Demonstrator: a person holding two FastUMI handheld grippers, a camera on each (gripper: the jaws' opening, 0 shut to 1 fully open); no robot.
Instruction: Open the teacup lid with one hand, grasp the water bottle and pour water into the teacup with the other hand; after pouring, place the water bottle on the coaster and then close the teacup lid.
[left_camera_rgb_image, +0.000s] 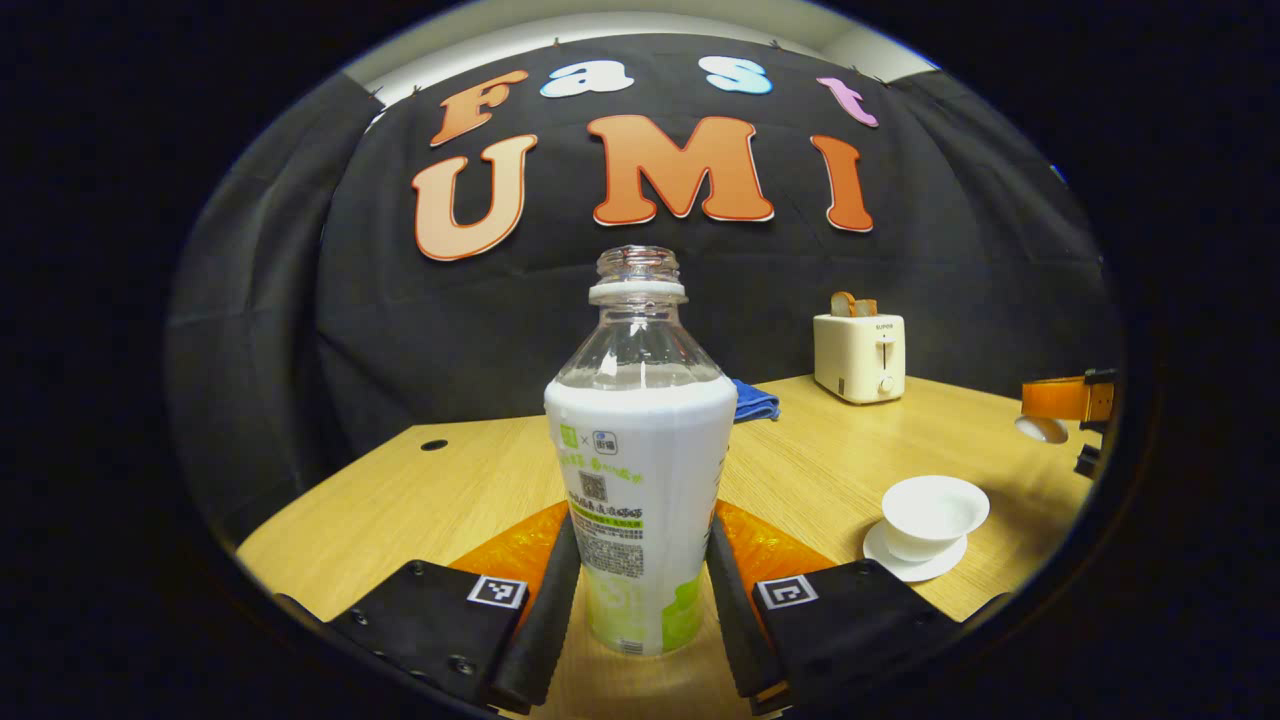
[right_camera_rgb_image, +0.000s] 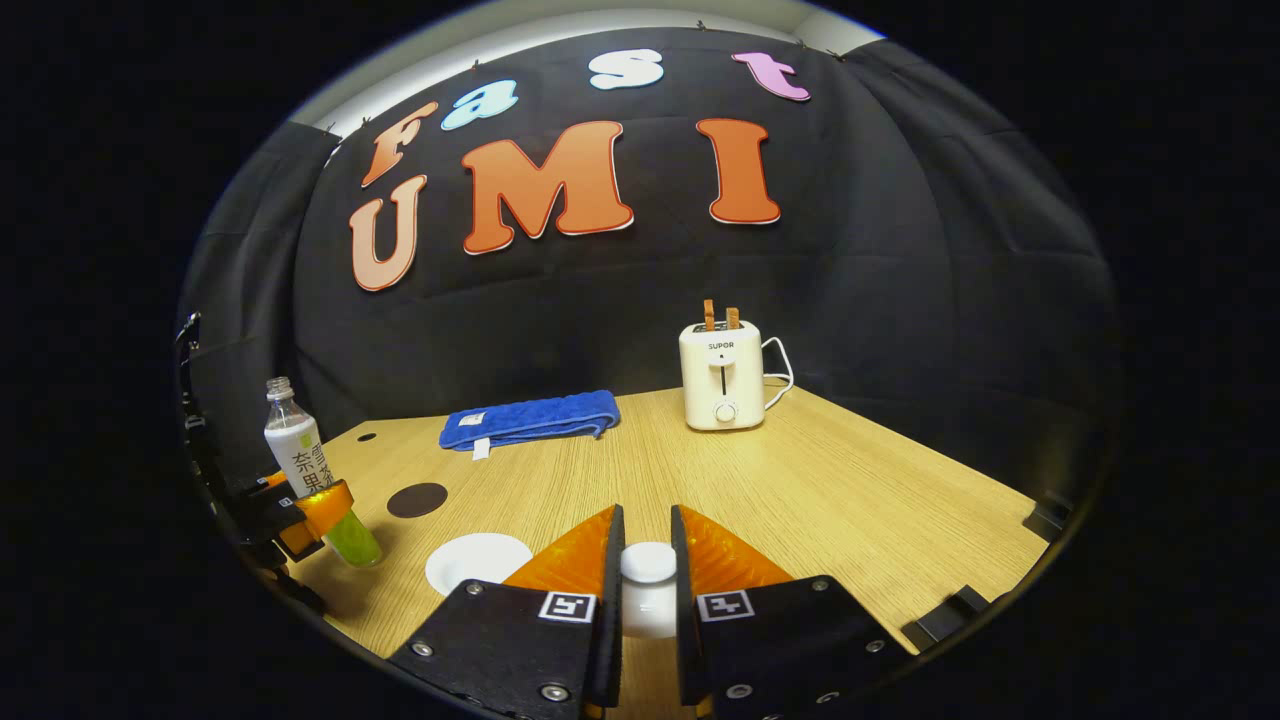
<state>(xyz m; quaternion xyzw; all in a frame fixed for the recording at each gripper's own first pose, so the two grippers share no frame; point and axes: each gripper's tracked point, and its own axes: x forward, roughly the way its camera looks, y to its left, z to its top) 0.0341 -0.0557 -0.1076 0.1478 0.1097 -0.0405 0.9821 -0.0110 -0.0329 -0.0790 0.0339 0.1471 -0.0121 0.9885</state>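
Observation:
An uncapped plastic water bottle (left_camera_rgb_image: 640, 470) with a white label stands upright between my left gripper's (left_camera_rgb_image: 642, 520) fingers, which are shut on its lower body. The white teacup (left_camera_rgb_image: 933, 512) sits lidless on its saucer (left_camera_rgb_image: 905, 565) to the right on the table. In the right gripper view, my right gripper (right_camera_rgb_image: 645, 520) is shut on the white teacup lid (right_camera_rgb_image: 648, 565), held above the table. The teacup (right_camera_rgb_image: 478, 562) lies just left of those fingers. A dark round coaster (right_camera_rgb_image: 417, 499) lies behind it. The bottle (right_camera_rgb_image: 298, 450) and the left gripper (right_camera_rgb_image: 310, 515) appear at far left.
A cream toaster (right_camera_rgb_image: 720, 385) with toast in its slots stands at the back of the wooden table (right_camera_rgb_image: 850, 500). A folded blue towel (right_camera_rgb_image: 530, 418) lies at the back left. The right gripper (left_camera_rgb_image: 1075, 400) with the lid (left_camera_rgb_image: 1040, 428) shows at the far right.

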